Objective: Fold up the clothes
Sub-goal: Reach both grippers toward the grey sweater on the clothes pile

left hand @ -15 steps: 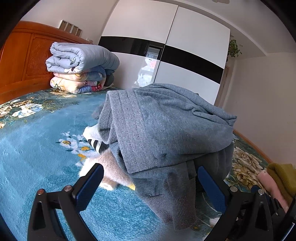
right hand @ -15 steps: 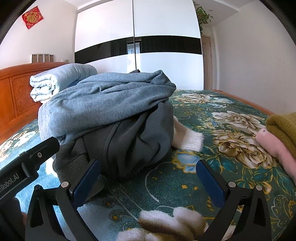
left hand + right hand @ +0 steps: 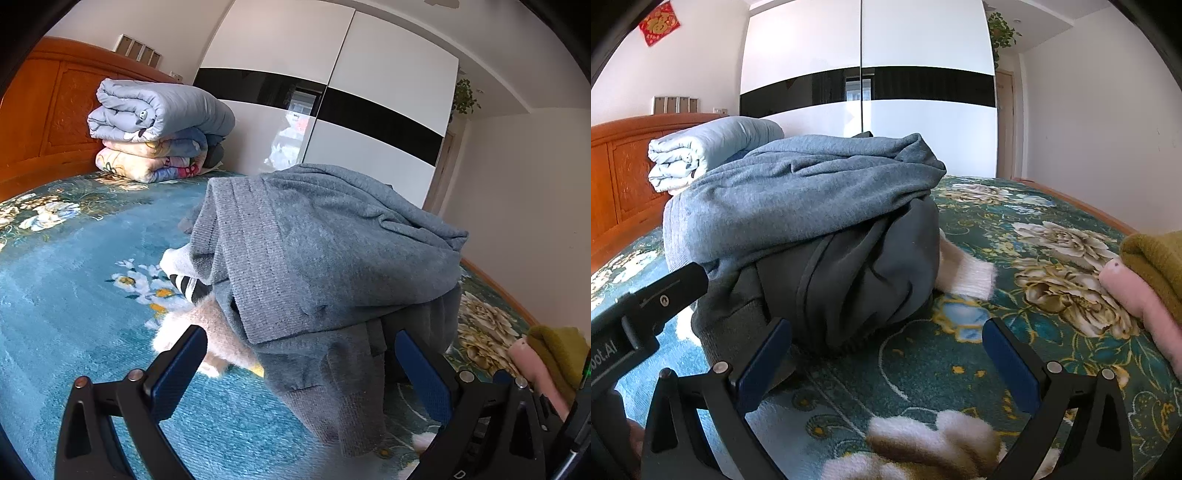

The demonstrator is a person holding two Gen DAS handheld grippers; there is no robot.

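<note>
A heap of clothes lies on the bed: a blue-grey knit sweater (image 3: 317, 243) on top, a darker grey garment (image 3: 857, 280) under it, and pale fluffy and striped pieces (image 3: 188, 284) poking out at the left. My left gripper (image 3: 299, 354) stands open just in front of the heap, a hanging grey sleeve (image 3: 332, 391) between its jaws without contact. My right gripper (image 3: 886, 350) is open too, low over the bedspread in front of the dark garment, nothing between its pads. The left gripper's body (image 3: 646, 306) shows at the right wrist view's left edge.
The bed carries a teal floral blanket (image 3: 74, 314). Folded quilts (image 3: 155, 129) are stacked by the wooden headboard (image 3: 40, 110). Folded pink and olive clothes (image 3: 1145, 273) lie at the right. A white and black wardrobe (image 3: 868, 92) stands behind the bed.
</note>
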